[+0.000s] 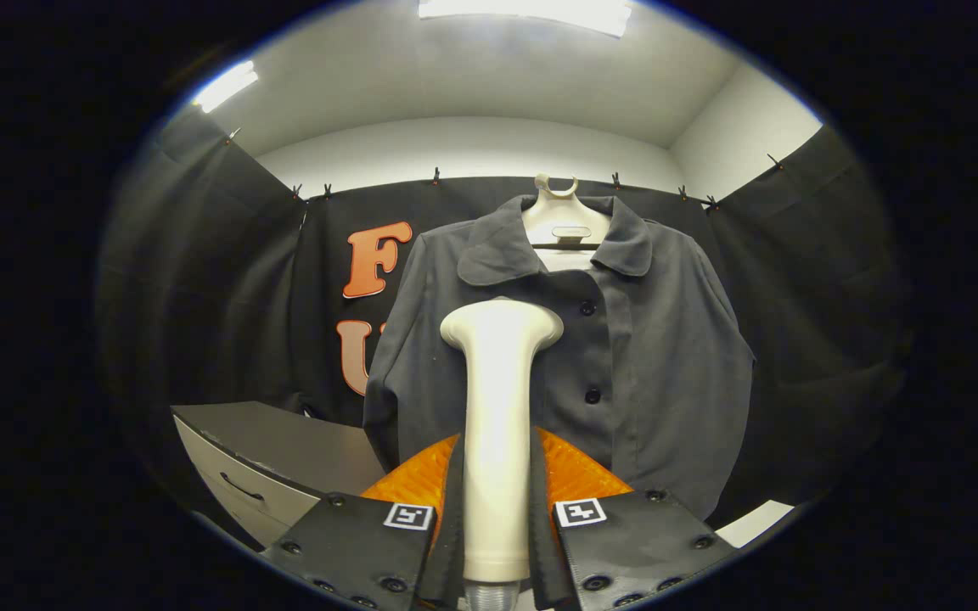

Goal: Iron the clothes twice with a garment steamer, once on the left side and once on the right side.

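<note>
Our gripper (pixel 496 509) is clamped on the garment steamer (pixel 498 407) handle — its head poised near the hanging dark jacket's (pixel 650 356) left-of-placket panel — so we should keep the head flat to the cloth and stroke steadily downward.

place: recording booth | signs: clipped black cloth walls (pixel 226 280), ceiling light panels (pixel 531 13)

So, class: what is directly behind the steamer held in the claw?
The claw grips the steamer. Behind it hangs the dark jacket on a hanger; the steamer's head covers part of the jacket's front.
</note>
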Tool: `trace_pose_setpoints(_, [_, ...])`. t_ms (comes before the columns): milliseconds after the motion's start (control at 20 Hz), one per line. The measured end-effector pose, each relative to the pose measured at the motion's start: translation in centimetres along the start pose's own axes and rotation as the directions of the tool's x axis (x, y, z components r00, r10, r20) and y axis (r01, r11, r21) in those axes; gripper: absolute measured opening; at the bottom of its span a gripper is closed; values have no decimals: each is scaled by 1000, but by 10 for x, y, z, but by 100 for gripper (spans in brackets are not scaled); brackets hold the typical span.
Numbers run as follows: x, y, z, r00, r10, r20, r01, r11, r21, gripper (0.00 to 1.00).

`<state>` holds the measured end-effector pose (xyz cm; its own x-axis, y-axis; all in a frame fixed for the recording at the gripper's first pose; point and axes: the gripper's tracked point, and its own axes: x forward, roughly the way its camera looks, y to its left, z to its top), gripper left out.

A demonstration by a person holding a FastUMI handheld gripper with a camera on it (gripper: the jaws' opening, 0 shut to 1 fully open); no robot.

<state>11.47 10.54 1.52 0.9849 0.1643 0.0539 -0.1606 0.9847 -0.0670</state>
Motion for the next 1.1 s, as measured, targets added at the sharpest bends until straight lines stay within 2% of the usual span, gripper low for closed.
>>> trace_pose_setpoints(400, [-1, -2, -9, 1000, -14, -23, 13, 1000, -5, 38])
trace_pose_setpoints(1100, [-21, -10, -56, 993, -40, -114, 40, 999, -1, 38])
